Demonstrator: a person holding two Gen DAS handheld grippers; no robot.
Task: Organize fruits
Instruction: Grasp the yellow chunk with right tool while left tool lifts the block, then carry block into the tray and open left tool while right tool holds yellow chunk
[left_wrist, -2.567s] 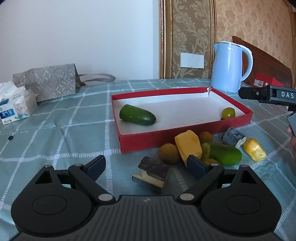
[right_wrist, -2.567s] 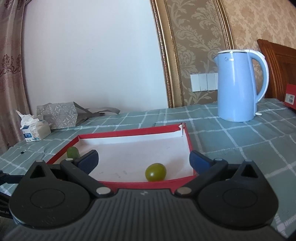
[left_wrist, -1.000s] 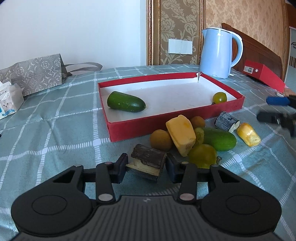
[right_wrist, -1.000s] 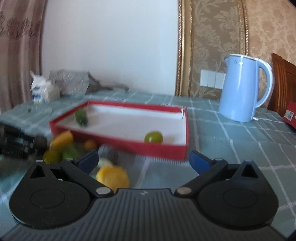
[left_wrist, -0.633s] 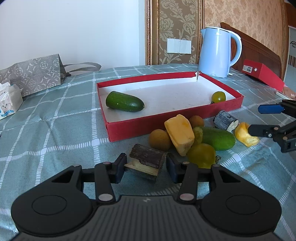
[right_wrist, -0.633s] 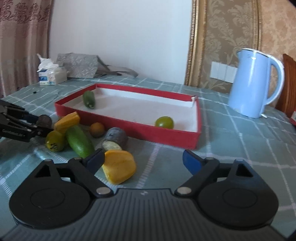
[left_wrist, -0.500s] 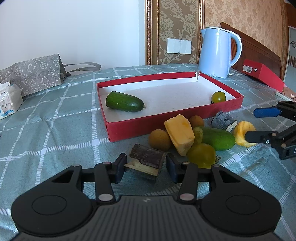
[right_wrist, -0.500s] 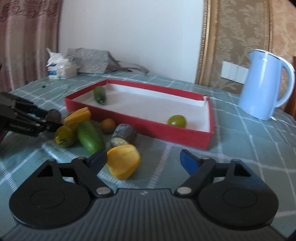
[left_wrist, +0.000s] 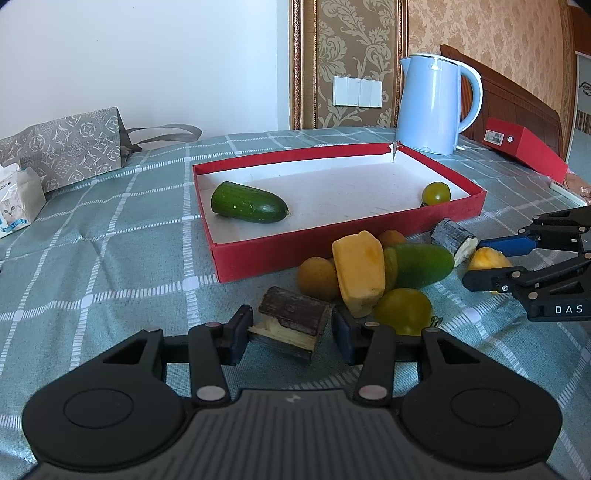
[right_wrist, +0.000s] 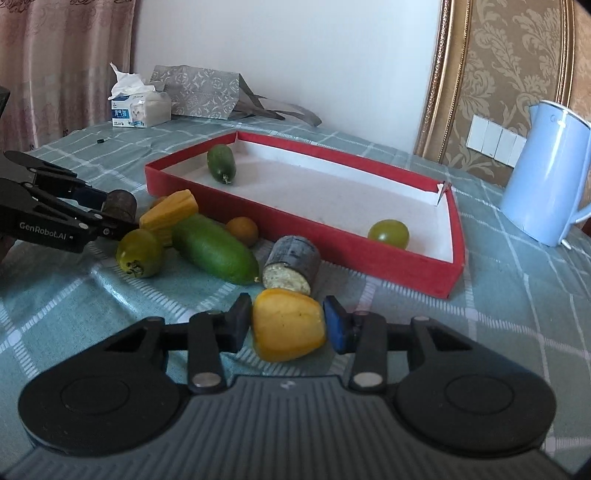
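Two fruits (left_wrist: 249, 202) in red tray (left_wrist: 347, 242), kettle (left_wrist: 432, 105) behind.

My left wrist camera sits low over the tablecloth (left_wrist: 110, 229), facing the red tray (left_wrist: 332, 243) close ahead. My right one looks in from the opposite side (equally low); both share the tray (right_wrist: 332, 236) and kettle (left_wrist: 432, 107).

Each hand-held gripper (right_wrist: 288, 326) is matte black with blue pads (right_wrist: 334, 325), silver screws (white "GenRobot.AI" lettering).
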